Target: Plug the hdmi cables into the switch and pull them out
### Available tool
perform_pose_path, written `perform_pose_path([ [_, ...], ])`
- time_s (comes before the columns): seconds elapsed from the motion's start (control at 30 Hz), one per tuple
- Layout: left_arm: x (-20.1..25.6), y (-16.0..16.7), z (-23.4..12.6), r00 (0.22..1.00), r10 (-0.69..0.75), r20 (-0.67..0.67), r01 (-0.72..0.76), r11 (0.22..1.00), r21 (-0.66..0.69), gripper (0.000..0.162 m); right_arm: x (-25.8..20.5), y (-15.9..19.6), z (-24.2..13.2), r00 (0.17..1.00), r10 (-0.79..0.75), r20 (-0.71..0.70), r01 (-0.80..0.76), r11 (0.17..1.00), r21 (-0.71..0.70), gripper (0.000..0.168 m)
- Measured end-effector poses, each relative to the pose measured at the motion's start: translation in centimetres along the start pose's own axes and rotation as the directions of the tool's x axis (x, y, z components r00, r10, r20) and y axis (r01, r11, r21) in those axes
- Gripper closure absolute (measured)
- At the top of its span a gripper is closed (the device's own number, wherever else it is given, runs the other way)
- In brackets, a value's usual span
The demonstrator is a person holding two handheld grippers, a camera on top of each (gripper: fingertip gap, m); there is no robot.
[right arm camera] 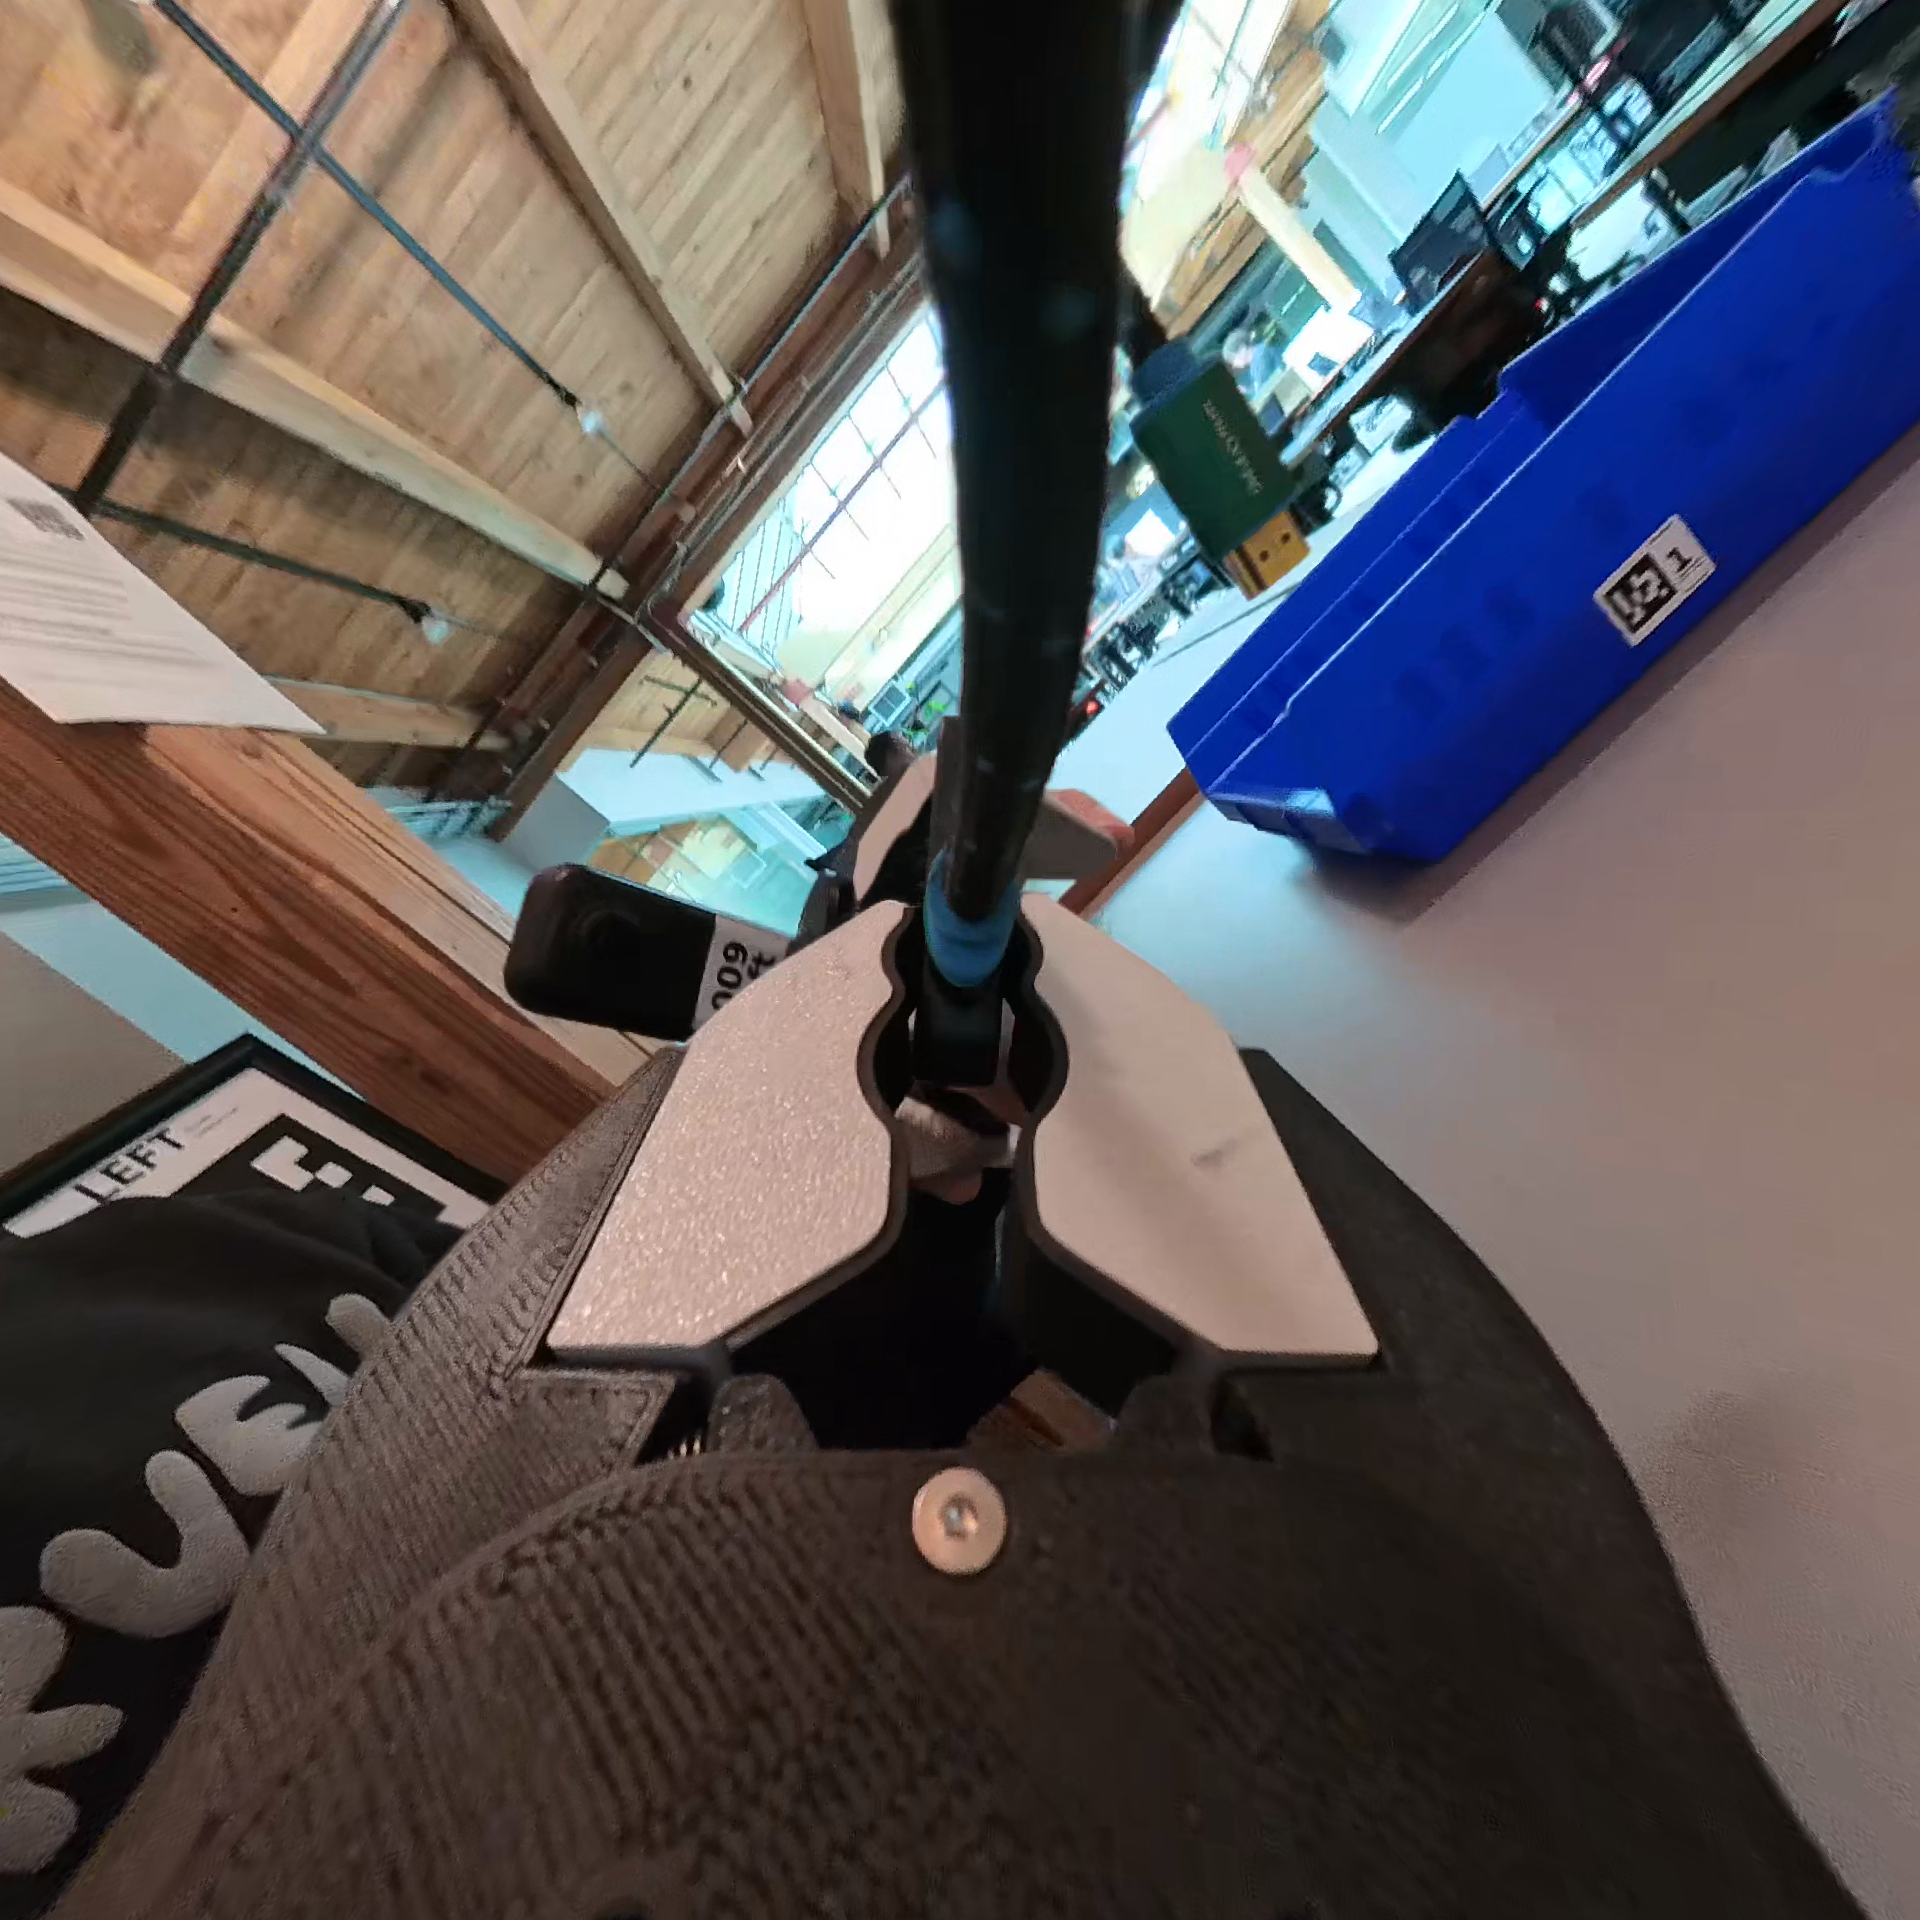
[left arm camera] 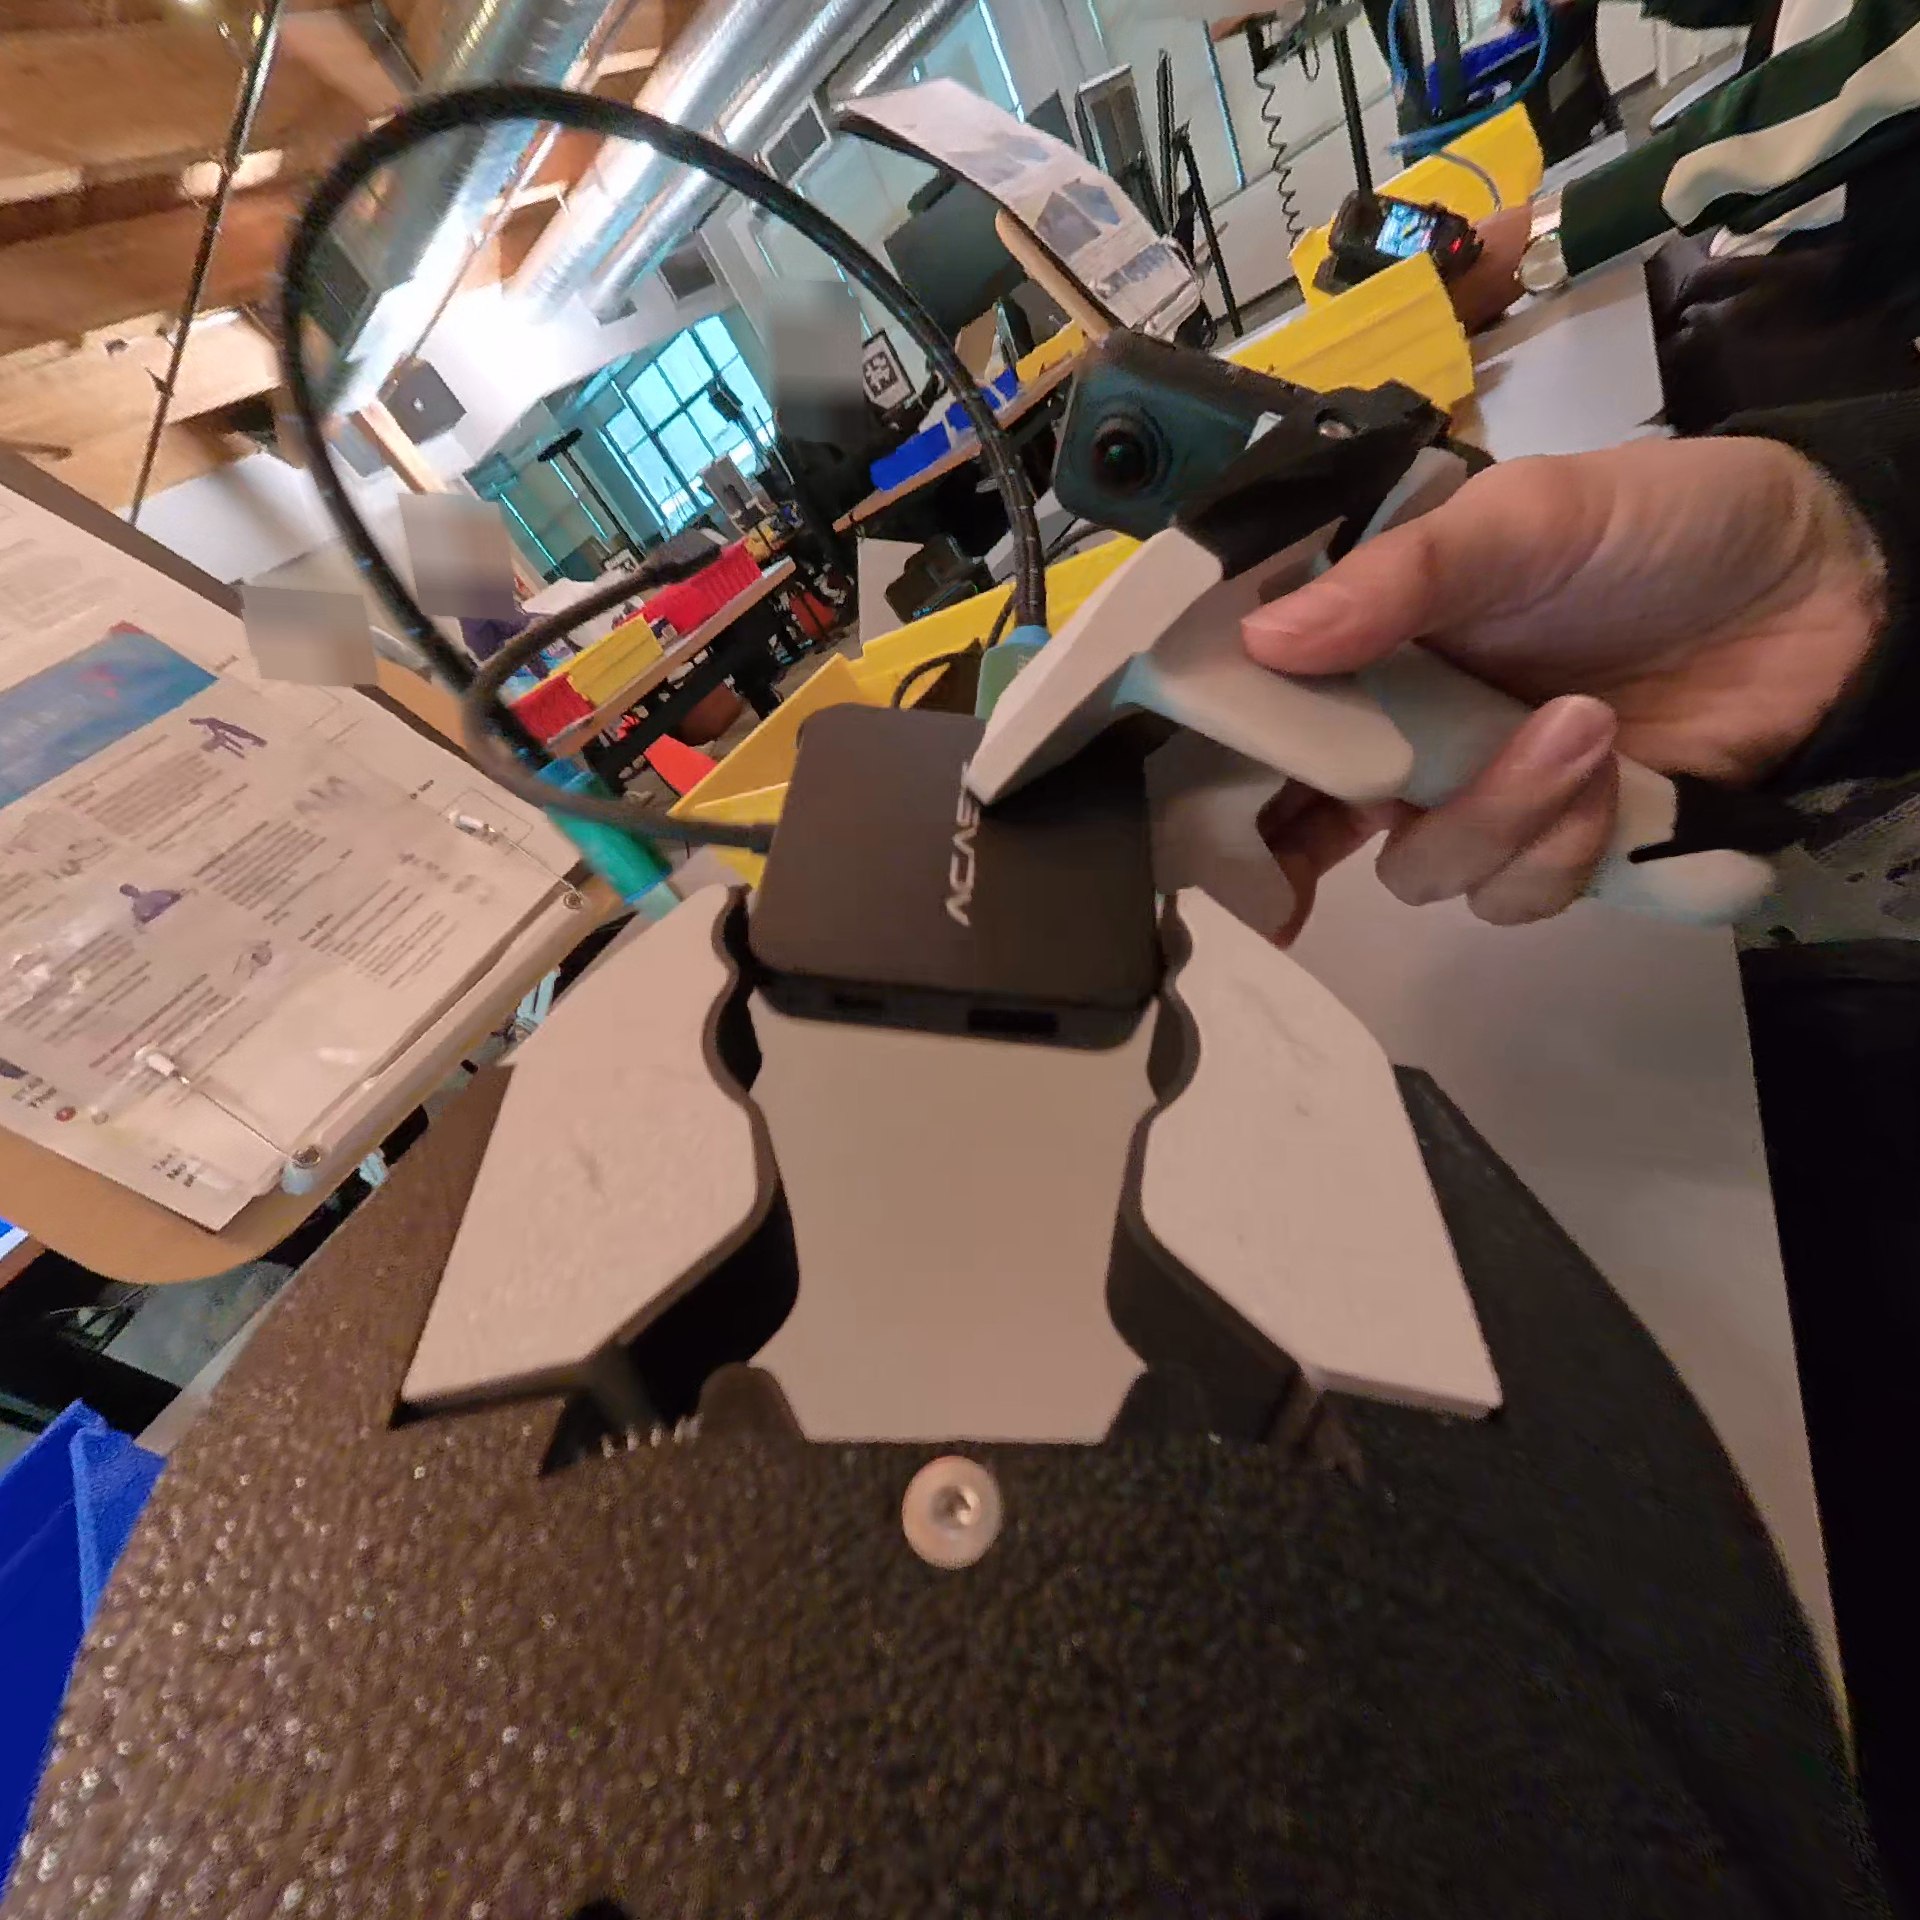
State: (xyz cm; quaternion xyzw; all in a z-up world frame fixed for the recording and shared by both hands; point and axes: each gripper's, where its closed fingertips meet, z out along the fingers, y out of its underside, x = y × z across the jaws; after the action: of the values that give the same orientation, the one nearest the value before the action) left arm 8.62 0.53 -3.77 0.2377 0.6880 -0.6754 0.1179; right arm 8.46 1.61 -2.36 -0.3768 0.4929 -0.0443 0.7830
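Observation:
In the left wrist view my left gripper (left arm camera: 951,920) is shut on the black HDMI switch (left arm camera: 935,862) and holds it by its sides. Two ports on the switch's near face are empty. My right gripper (left arm camera: 1039,717), held by a hand (left arm camera: 1579,644), is at the switch's far edge. It is shut on a teal plug (left arm camera: 1000,665) of the black braided cable (left arm camera: 312,312). I cannot tell whether that plug is seated. The cable loops up and left, and its other green plug (left arm camera: 613,857) hangs free. In the right wrist view my right gripper (right arm camera: 961,925) pinches the plug (right arm camera: 951,1023), and the free plug (right arm camera: 1226,478) dangles beyond.
A stand with printed sheets (left arm camera: 239,914) is close on the left. Yellow bins (left arm camera: 1371,332) lie behind the switch on the grey table (left arm camera: 1507,1039). A blue bin (right arm camera: 1558,582) sits on the table at right. A wooden post (right arm camera: 260,883) stands at left.

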Motion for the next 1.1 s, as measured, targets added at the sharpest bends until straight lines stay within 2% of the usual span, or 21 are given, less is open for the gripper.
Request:
perform_pose_path([
  [0.27,0.1,0.1,0.4,0.999,0.038,-0.02,-0.038,0.999,0.013,0.085,0.0,0.1,0.0,0.998,0.069,-0.006,-0.069,0.998,0.009,0.154],
  [0.47,0.3,0.1,1.0,0.999,-0.049,-0.011,0.05,0.997,0.065,0.085,0.5,-0.1,-0.5,0.99,0.142,0.013,-0.142,0.989,0.031,0.154],
  [0.73,0.1,1.0,1.6,0.99,-0.14,0.002,0.139,0.99,0.026,0.086,1.6,-0.4,-0.8,0.981,0.188,0.039,-0.19,0.98,0.065,0.152],
  [0.87,-0.3,1.3,1.4,0.988,-0.154,0.007,0.154,0.988,0.013,0.086,1.4,-0.3,-0.7,0.994,0.104,0.031,-0.105,0.994,0.036,0.131],
  [0.93,-1.0,1.4,1.1,0.981,-0.191,0.014,0.191,0.981,0.027,0.086,1.8,0.3,-0.8,0.999,0.036,-0.007,-0.037,0.999,-0.032,0.11],
  [1.03,-2.4,2.2,0.4,0.956,-0.292,0.025,0.29,0.956,0.048,0.086,2.4,1.0,-2.2,0.983,-0.166,-0.079,0.148,0.969,-0.196,0.096],
  [1.1,-3.3,2.9,-0.3,0.924,-0.382,0.021,0.379,0.922,0.073,0.086,3.2,0.2,-3.7,0.912,-0.374,-0.169,0.322,0.908,-0.27,0.09],
])
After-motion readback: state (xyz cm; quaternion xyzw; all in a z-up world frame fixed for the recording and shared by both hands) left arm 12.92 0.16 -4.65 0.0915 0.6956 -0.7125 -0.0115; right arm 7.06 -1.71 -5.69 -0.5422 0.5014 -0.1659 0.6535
